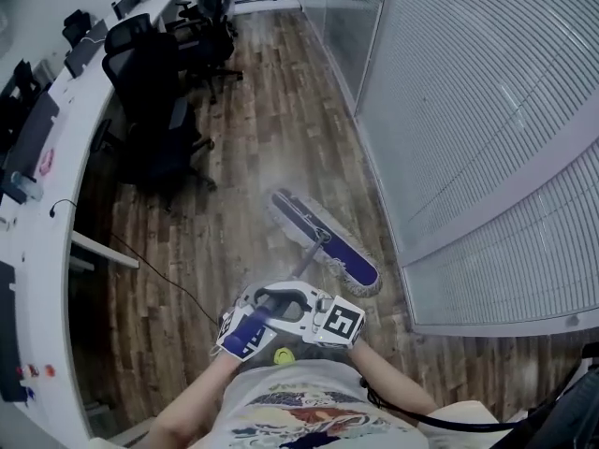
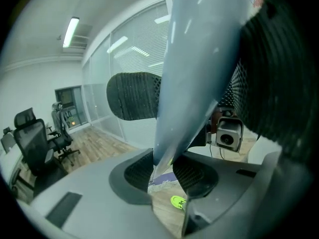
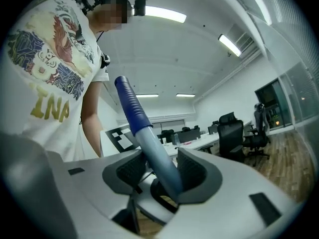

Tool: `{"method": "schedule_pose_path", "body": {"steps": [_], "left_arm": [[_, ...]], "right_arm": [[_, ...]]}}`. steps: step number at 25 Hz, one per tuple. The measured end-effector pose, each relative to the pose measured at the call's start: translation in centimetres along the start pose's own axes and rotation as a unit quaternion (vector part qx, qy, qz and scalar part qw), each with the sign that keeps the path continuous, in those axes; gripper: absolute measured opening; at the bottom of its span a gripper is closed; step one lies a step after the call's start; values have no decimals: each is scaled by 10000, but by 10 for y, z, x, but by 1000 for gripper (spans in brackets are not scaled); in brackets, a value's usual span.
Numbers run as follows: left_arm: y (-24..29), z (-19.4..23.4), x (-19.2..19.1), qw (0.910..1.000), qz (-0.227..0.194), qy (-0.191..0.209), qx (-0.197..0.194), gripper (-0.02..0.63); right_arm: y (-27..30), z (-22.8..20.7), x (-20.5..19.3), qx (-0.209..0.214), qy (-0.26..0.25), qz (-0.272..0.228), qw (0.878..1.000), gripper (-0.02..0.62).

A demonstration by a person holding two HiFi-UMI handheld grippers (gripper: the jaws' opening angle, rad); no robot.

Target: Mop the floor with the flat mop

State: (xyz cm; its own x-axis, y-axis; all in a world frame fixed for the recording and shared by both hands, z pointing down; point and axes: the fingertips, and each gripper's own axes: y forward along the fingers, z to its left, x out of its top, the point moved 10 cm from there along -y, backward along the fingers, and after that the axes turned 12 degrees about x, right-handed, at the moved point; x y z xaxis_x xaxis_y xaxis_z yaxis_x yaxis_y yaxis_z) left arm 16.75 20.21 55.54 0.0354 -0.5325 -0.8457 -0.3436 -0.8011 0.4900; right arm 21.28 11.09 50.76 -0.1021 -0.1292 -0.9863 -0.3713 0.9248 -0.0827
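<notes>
Blue-handled flat mop runs through left gripper and right gripper.

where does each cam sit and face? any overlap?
Head view: on the person's head, steeply down at floor and mop head; forearms, shirt show.
Left gripper view: on the left gripper, facing the glass wall; jaws clamp the mop pole.
Right gripper view: on the right gripper, facing back at the shirt; jaws clamp it too.
Shared: mop pole in all three.
</notes>
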Motion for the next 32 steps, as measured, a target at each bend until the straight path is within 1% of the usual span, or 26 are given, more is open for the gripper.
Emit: {"method": "schedule_pose_path", "body": {"steps": [3, 5, 7, 8, 10, 12, 14, 16, 19, 20, 21, 23, 26, 30, 32], "left_arm": [[-46, -22, -20, 9998, 117, -53, 138, 104], [-61, -34, -17, 9998, 154, 33, 150, 103], [-66, -44, -8, 9997, 163, 179, 45, 104], [-66, -51, -4, 9995, 157, 270, -86, 104], [-64, -67, -1, 9976, 71, 458, -513, 106], [-61, -81, -4, 9926, -212, 675, -987, 115], [-56, -91, -7, 9851, -612, 899, -1333, 120], [-45, -101, -3, 9783, -938, 1102, -1484, 163], [-21, -114, 4, 9700, -1155, 1408, -1609, 167], [-13, -117, 3, 9687, -1173, 1456, -1635, 145], [-8, -118, 2, 9682, -1196, 1486, -1616, 138], [-1, -119, 5, 9688, -1287, 1507, -1487, 75], [9, -117, 16, 9721, -1462, 1305, -1293, 67], [38, -105, 31, 9749, -1524, 1137, -1160, 60], [56, -95, 42, 9750, -1603, 1092, -1082, 55]], "right_arm": [[23, 41, -12, 281, -172, 23, 9995, 187], [25, 60, -9, 261, -123, -132, 9995, 189], [18, 75, -3, 129, -169, -341, 9992, 191], [12, 82, -3, 44, -165, -371, 9992, 192], [-3, 98, -6, -17, -52, -237, 9997, 192], [-17, 110, -10, 142, 26, -21, 9999, 192], [-30, 119, -13, 298, 93, 152, 9994, 192], [-40, 122, -14, 413, 48, 208, 9989, 192], [-48, 117, -16, 557, -55, 231, 9982, 193], [-51, 114, -18, 592, -75, 176, 9981, 195], [-53, 112, -19, 633, -98, 117, 9979, 196], [-58, 107, -18, 734, -143, 59, 9972, 196], [-69, 94, -12, 940, -156, 153, 9953, 195], [-90, 62, 7, 980, 15, -143, 9951, 195], [-102, 39, 16, 1037, 62, -176, 9944, 195]]}}
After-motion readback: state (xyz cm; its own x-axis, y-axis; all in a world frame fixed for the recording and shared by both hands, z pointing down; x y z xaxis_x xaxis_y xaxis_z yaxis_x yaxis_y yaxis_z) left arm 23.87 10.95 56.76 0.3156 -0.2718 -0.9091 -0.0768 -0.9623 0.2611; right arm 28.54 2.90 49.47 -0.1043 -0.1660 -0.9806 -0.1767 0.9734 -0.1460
